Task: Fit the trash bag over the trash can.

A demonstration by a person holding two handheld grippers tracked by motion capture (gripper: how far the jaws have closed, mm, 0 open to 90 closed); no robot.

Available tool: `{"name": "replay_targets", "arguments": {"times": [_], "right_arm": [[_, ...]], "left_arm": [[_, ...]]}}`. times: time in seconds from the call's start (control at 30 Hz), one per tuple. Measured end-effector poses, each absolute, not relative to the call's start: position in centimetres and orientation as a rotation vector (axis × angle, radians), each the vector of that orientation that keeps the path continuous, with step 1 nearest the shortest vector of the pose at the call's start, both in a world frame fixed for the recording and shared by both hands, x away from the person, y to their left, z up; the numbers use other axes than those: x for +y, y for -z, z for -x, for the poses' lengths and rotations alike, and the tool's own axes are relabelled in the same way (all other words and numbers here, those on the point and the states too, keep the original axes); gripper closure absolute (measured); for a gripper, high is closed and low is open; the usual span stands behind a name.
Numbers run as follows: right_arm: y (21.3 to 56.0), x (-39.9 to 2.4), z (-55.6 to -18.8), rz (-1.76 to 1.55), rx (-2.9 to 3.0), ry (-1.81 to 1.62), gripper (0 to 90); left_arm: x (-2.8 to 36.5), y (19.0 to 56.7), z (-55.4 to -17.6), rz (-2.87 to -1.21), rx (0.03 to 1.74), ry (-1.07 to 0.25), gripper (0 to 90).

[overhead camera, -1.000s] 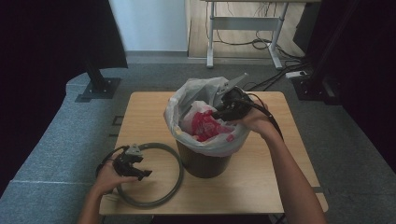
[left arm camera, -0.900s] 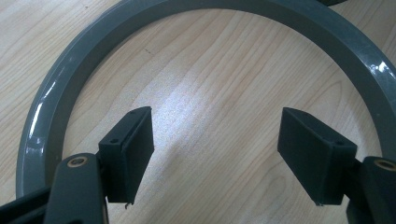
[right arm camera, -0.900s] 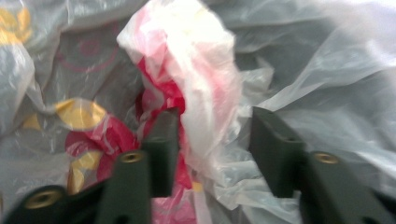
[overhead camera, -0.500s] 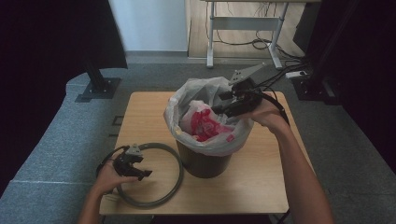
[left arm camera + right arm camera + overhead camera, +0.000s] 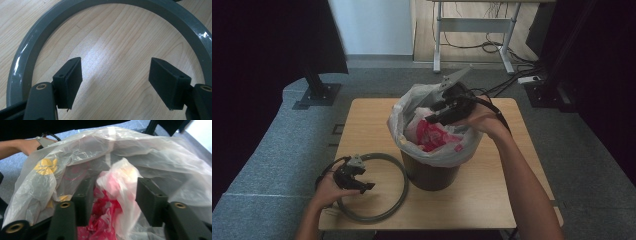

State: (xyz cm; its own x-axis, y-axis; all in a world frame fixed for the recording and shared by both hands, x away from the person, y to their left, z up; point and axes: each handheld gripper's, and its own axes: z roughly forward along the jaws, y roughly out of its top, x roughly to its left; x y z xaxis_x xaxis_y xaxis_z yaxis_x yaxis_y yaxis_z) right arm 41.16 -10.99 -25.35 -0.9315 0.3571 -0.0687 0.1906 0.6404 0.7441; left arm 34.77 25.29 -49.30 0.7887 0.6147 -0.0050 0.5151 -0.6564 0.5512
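Observation:
A dark bin (image 5: 429,175) stands mid-table, lined with a white plastic bag (image 5: 447,152) that has a pink and red bag (image 5: 434,137) inside. Above the liner's far right rim my right gripper (image 5: 434,114) points down and left into the opening. In the right gripper view its jaws (image 5: 116,183) stand open, with a raised fold of white and pink plastic (image 5: 117,177) between them. A grey ring (image 5: 402,185) lies flat on the table's front left. My left gripper (image 5: 364,182) rests low inside it, open (image 5: 116,62), with bare wood between the jaws and the ring (image 5: 30,42) arching around them.
The wooden table (image 5: 362,120) has bare room at the back left and front right. Grey carpet surrounds it. A black stand base (image 5: 317,92) sits on the floor at the left. A desk frame (image 5: 472,30) and floor cables (image 5: 512,75) lie beyond the table.
My right gripper has lifted and drawn back to the right from the bag's rim, now higher above the opening. The left gripper and the ring have stayed still.

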Motion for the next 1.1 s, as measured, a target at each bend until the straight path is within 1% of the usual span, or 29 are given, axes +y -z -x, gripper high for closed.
{"name": "replay_targets", "arguments": {"times": [0.03, 0.07, 0.17, 0.27, 0.4, 0.6, 1.1], "right_arm": [[25.5, -10.7, -41.3, -0.440, 2.657, -1.155, 55.4], [25.6, -10.5, -41.3, -0.442, 2.663, -1.142, 62.2], [26.0, -10.0, -41.5, -0.427, 2.686, -1.113, 73.5], [26.6, -9.7, -41.7, -0.442, 2.700, -1.050, 80.1], [27.4, -9.2, -41.9, -0.445, 2.736, -0.966, 82.2], [28.6, -8.4, -42.3, -0.454, 2.778, -0.832, 82.6], [29.8, -7.9, -42.7, -0.464, 2.821, -0.752, 81.3]], "left_arm": [[25.3, 49.3, -34.8, -2.437, 0.839, -0.246, 26.9], [25.3, 49.3, -34.7, -2.437, 0.838, -0.246, 26.8], [25.3, 49.3, -34.8, -2.437, 0.838, -0.246, 26.9], [25.3, 49.3, -34.8, -2.438, 0.838, -0.244, 26.9], [25.3, 49.3, -34.8, -2.439, 0.838, -0.241, 26.9], [25.3, 49.3, -34.7, -2.441, 0.837, -0.241, 26.9], [25.2, 49.5, -34.8, -2.454, 0.833, -0.241, 26.9]]}}
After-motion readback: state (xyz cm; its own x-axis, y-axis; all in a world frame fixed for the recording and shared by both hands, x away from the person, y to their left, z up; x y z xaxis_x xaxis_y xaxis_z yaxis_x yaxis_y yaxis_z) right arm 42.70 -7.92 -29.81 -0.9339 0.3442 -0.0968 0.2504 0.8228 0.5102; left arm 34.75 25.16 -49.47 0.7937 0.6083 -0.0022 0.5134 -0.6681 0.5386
